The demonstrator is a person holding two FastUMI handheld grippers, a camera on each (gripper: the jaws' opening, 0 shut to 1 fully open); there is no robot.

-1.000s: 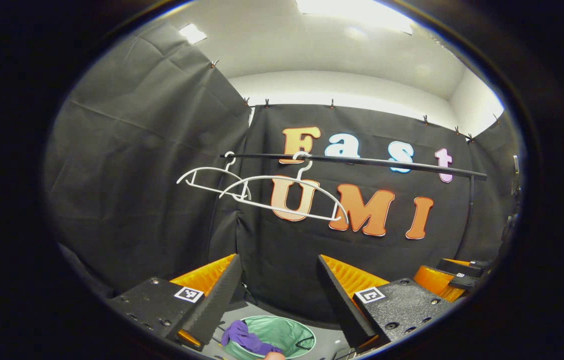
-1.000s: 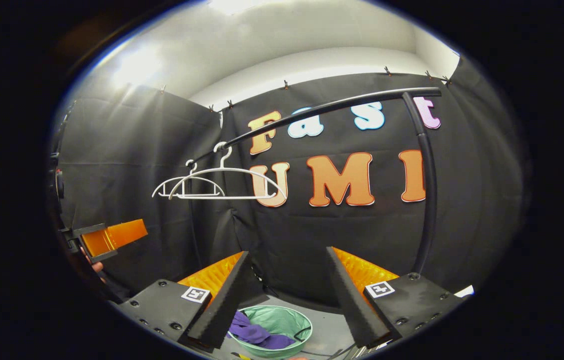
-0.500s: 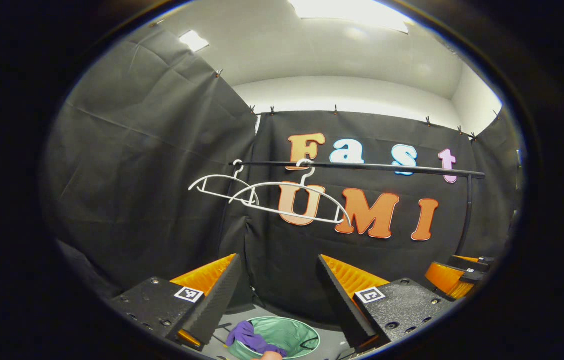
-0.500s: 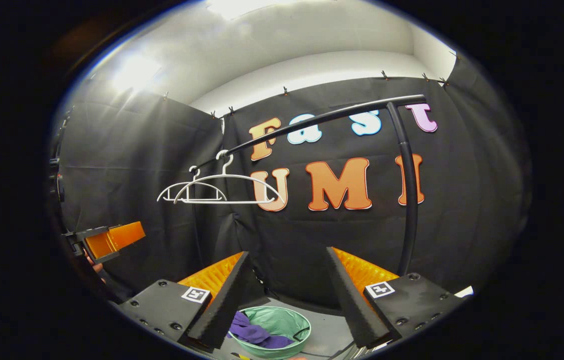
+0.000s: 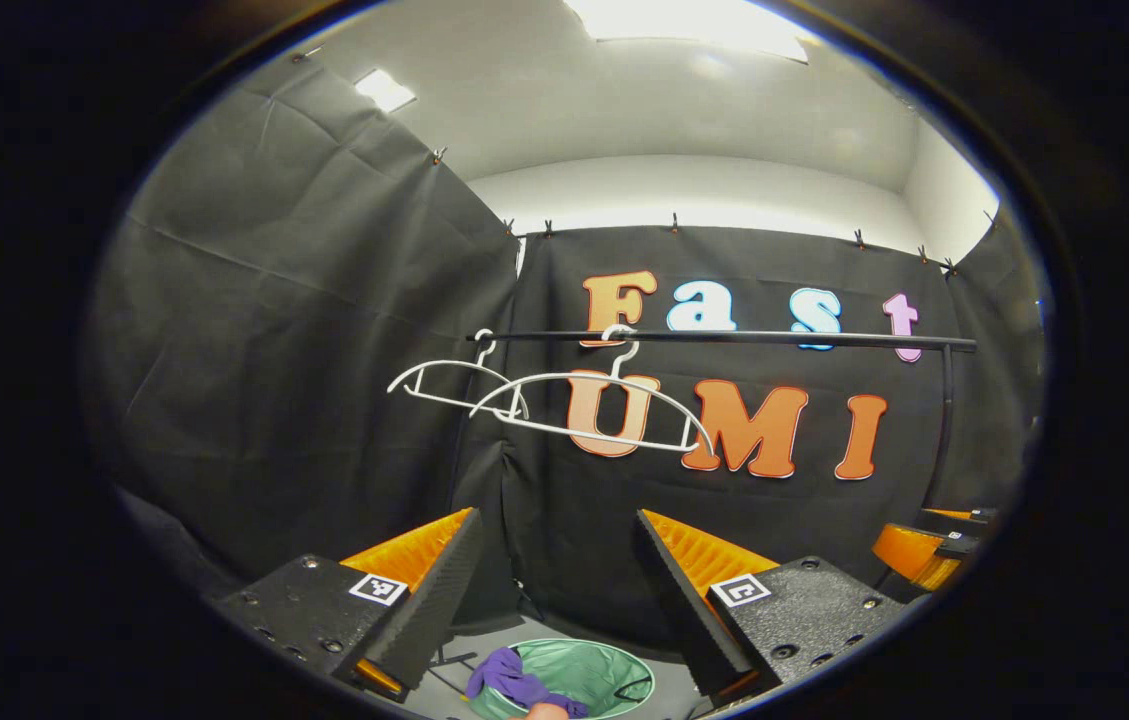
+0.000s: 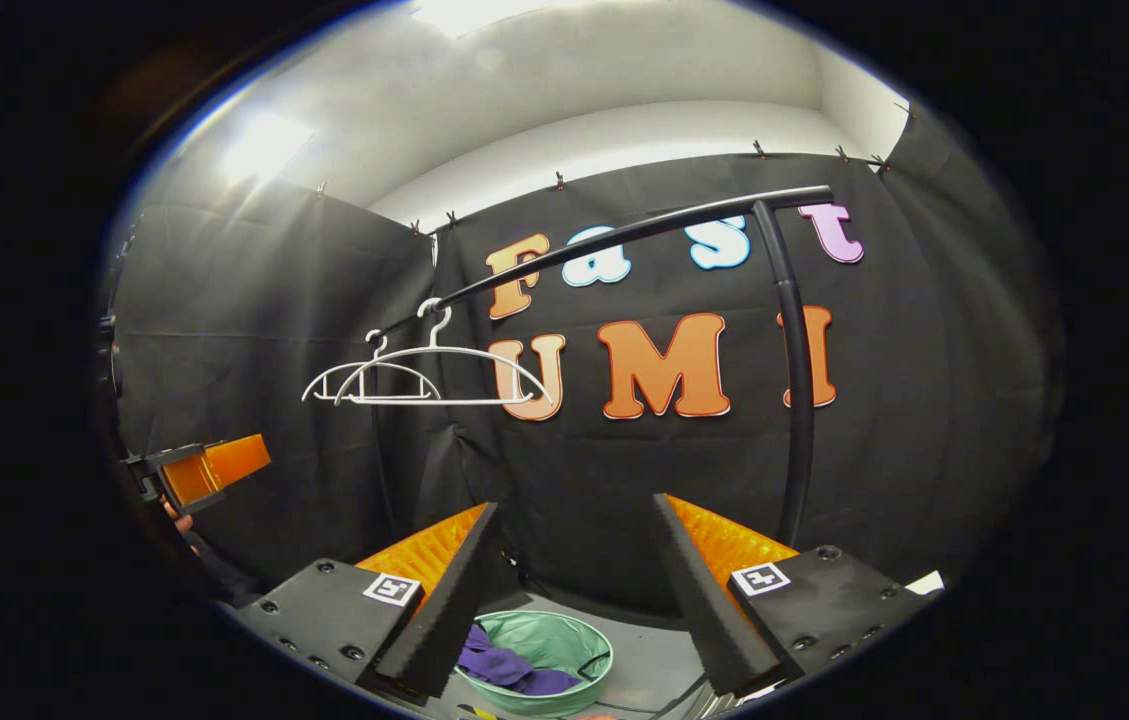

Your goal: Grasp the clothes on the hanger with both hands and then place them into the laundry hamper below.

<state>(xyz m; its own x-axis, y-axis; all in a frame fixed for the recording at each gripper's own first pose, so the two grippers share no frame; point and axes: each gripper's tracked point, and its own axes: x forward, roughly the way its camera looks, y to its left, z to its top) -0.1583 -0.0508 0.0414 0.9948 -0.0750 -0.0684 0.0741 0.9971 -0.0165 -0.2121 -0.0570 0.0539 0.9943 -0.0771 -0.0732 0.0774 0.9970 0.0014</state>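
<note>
The crumpled purple garment [image 6: 509, 668] already lies in the round green mesh laundry hamper [image 6: 564, 640] on the floor; both white plastic hangers [image 5: 589, 405] hang bare, so the task looks done; both grippers, left [image 5: 554, 590] and right [image 6: 569, 590], keep jaws spread and empty, having drifted slightly back since before.

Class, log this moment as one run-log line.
left tool: open | right tool: open | two white plastic hangers: bare on black rail | purple garment: in green mesh hamper
</note>
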